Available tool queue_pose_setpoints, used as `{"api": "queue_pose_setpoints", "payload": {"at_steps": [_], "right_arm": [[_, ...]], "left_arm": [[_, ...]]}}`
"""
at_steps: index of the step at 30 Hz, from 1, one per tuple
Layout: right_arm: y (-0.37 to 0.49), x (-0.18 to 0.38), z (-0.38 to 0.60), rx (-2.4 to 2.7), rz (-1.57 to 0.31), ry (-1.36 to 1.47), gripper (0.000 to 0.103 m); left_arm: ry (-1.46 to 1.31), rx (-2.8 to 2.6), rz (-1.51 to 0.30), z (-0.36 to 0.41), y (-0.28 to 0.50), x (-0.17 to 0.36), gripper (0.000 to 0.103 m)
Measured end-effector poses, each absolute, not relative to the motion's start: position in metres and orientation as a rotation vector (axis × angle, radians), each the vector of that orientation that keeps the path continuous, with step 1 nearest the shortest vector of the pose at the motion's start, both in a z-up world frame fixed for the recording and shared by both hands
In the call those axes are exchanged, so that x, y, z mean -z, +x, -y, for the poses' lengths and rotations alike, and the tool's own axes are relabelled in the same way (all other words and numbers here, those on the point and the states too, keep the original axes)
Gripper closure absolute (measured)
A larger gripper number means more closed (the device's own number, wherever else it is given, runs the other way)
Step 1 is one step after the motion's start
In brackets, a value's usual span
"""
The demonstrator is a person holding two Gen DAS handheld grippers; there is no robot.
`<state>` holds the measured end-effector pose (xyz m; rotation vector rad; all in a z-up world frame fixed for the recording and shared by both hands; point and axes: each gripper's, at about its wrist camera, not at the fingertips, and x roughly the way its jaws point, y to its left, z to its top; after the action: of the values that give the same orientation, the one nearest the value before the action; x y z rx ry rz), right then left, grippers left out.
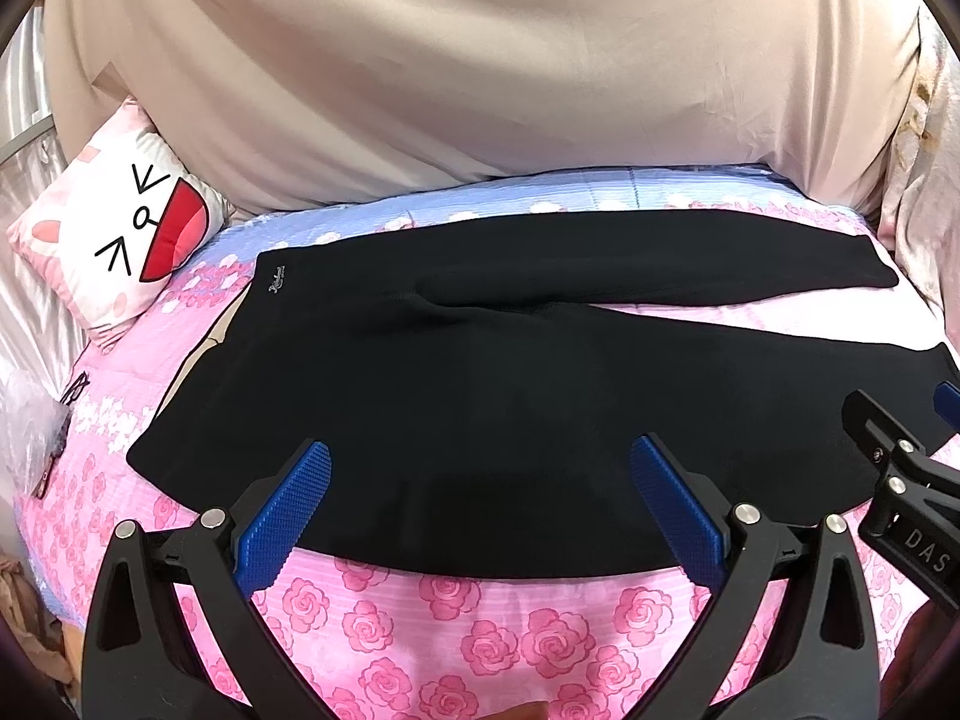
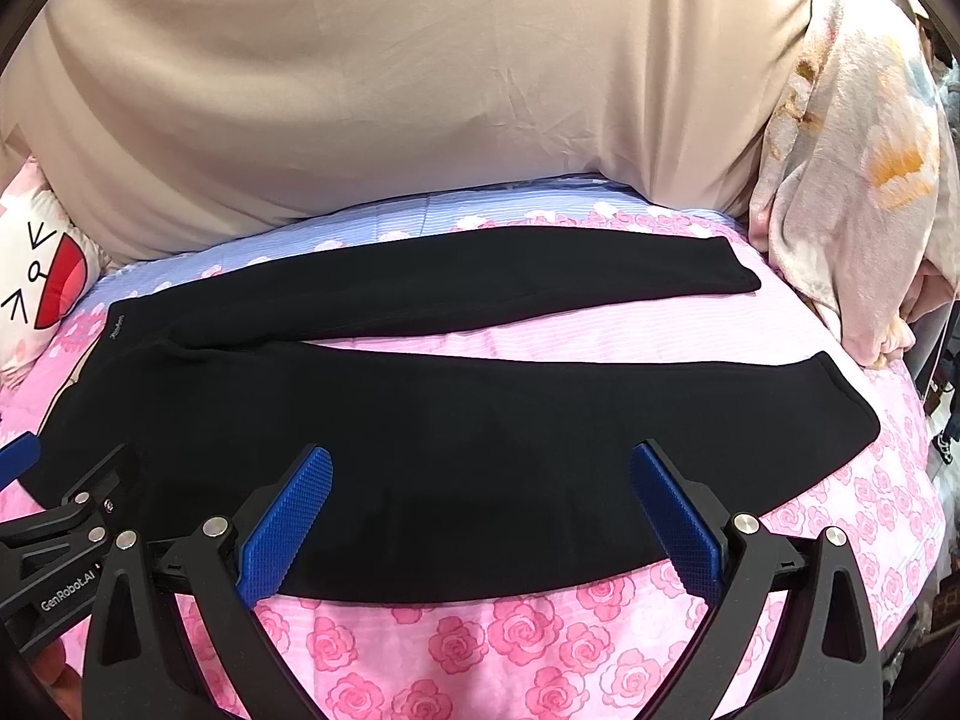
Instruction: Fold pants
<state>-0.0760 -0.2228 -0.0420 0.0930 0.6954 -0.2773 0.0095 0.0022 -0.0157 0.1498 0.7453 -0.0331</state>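
Black pants (image 1: 480,372) lie flat on the bed, waist to the left with a small logo (image 1: 277,279), two legs spread to the right. They also show in the right wrist view (image 2: 456,420). My left gripper (image 1: 480,462) is open and empty, hovering over the near leg's front edge. My right gripper (image 2: 480,462) is open and empty, over the same near leg further right. The right gripper shows at the left view's right edge (image 1: 900,480); the left gripper shows at the right view's left edge (image 2: 60,516).
The pants lie on a pink rose-print bedsheet (image 1: 480,612) with a blue strip at the back. A beige cover (image 1: 480,60) rises behind. A cartoon-face pillow (image 1: 126,234) sits at the left. A floral blanket (image 2: 852,180) is piled at the right.
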Motion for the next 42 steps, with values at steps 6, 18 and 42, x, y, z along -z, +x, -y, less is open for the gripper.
{"api": "queue_pose_setpoints", "payload": {"at_steps": [6,18,42], "right_arm": [[-0.075,0.043,0.225,0.274,-0.707,0.093,0.005],[-0.063,0.046,0.214,0.270,-0.724,0.084,0.005],[-0.059,0.048,0.211,0.262,-0.733,0.093,0.005]], "left_arm": [[0.135,0.029,-0.753,-0.006,0.013,0.018,0.005],[0.135,0.047,-0.752,-0.003,0.017,0.018,0.005],[0.160,0.041,-0.745,0.000,0.015,0.020,0.005]]}}
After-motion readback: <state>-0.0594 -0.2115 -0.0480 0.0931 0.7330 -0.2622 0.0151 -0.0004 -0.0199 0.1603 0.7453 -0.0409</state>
